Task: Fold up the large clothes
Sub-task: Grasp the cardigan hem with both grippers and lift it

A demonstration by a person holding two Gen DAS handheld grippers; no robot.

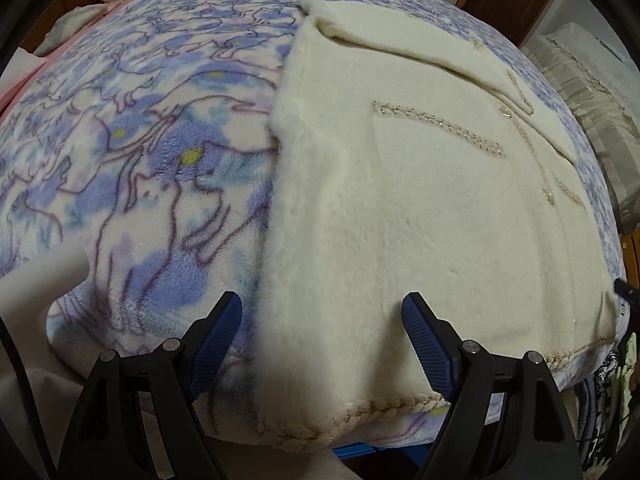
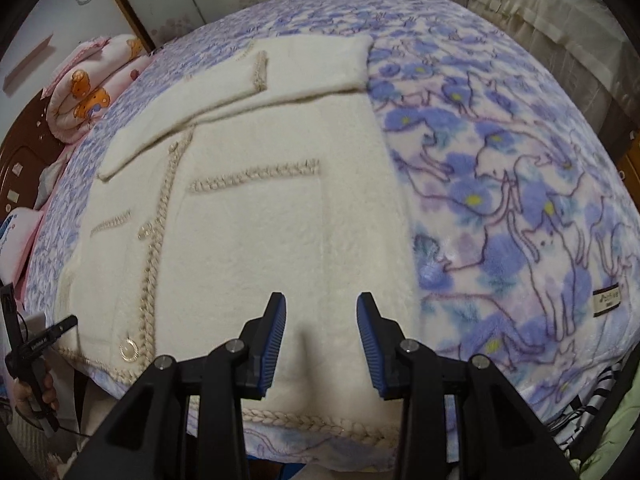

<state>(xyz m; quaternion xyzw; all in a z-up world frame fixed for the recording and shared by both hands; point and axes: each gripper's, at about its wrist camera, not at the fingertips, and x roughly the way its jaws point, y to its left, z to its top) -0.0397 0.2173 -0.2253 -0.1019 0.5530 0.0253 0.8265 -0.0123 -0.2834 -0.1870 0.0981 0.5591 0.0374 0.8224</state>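
A cream fuzzy cardigan (image 1: 432,216) with braided gold trim lies flat on the bed, sleeves folded across its upper part; it also shows in the right wrist view (image 2: 260,216). My left gripper (image 1: 322,312) is open and empty, its jaws straddling the cardigan's left edge near the hem. My right gripper (image 2: 321,312) is open and empty, just above the cardigan's right half near the braided hem (image 2: 320,426). The left gripper's body (image 2: 36,348) shows at the lower left of the right wrist view.
The bed is covered by a blue and purple floral fleece blanket (image 1: 140,152) (image 2: 500,200). A pink cartoon quilt (image 2: 84,92) is piled at the headboard. A beige covered piece of furniture (image 1: 592,92) stands beside the bed. The bed's front edge is just below both grippers.
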